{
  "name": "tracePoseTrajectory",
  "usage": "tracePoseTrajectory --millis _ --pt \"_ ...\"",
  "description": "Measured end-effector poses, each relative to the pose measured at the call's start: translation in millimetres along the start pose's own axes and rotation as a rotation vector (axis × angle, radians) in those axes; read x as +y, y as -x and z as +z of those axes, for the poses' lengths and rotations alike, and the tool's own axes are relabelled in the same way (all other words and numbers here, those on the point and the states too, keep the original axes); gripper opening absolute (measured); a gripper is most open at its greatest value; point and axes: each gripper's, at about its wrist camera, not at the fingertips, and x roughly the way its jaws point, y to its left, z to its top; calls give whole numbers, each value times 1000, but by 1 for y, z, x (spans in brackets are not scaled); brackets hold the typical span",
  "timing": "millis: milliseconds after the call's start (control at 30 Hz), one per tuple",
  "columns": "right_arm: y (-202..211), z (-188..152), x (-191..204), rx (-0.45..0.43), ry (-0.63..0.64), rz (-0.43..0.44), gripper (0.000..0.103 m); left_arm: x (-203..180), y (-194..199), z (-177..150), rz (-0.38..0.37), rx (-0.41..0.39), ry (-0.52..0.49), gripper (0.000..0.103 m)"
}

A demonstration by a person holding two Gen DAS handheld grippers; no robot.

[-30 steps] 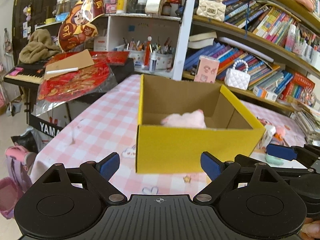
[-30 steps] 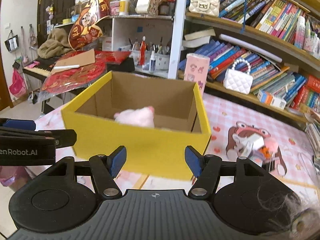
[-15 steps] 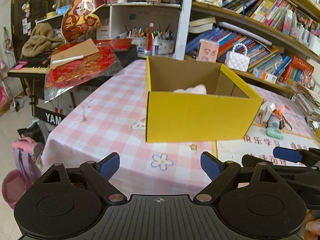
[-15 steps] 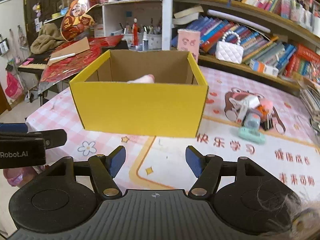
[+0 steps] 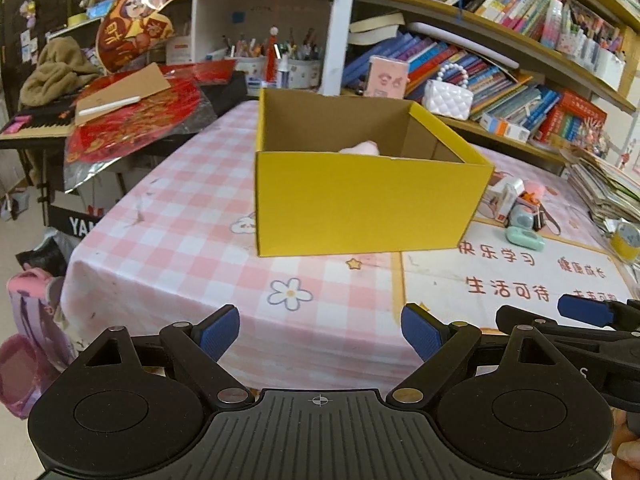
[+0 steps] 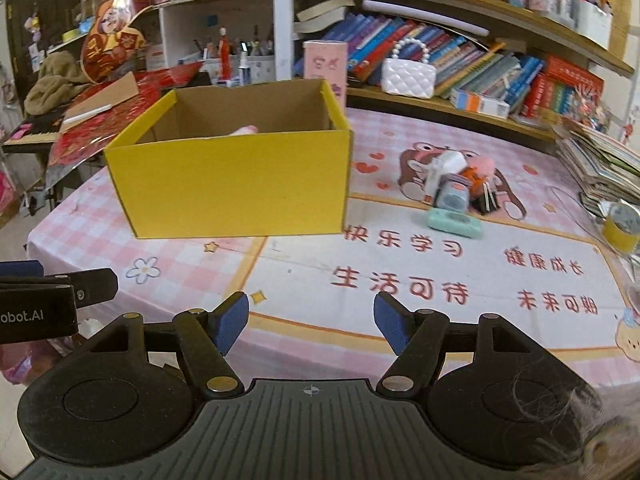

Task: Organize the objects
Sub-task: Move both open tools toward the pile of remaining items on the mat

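Note:
A yellow cardboard box (image 5: 368, 200) (image 6: 232, 188) stands open-topped on the pink checked tablecloth (image 5: 180, 240), with a pink plush (image 5: 362, 148) (image 6: 242, 131) peeking over its rim. Right of the box lies a small pile of trinkets (image 6: 456, 184) (image 5: 520, 208) and a mint-green gadget (image 6: 454, 222) (image 5: 525, 238). My left gripper (image 5: 320, 330) hovers open and empty over the table's near edge, well short of the box. My right gripper (image 6: 312, 322) hangs beside it over the printed mat; its jaws are opening and nothing is between them.
A yellow tape roll (image 6: 620, 224) and a stack of papers (image 6: 600, 168) sit at the table's right edge. Bookshelves (image 6: 460, 60) with a white handbag (image 6: 408, 76) run behind the table. A keyboard covered in red decorations (image 5: 132, 120) stands at the left; bags (image 5: 28, 340) lie on the floor.
Both grippers have pulled back from the box, which now looks smaller and farther away. The right gripper's jaws stand slightly wider. The pile of trinkets has come fully into view.

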Motion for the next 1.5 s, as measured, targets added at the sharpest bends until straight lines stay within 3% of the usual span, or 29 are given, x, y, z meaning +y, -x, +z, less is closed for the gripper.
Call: tracePoseTrajectory --millis 467,867,1500 --pt "-3 1 -45 6 -25 -65 69 -47 -24 14 -52 15 -46 90" --pt "-17 15 -124 28 -79 -115 71 -127 -54 33 -107 28 -120 90" --pt "-61 32 -228 106 -104 -109 71 -224 -116 46 -124 103 -131 90"
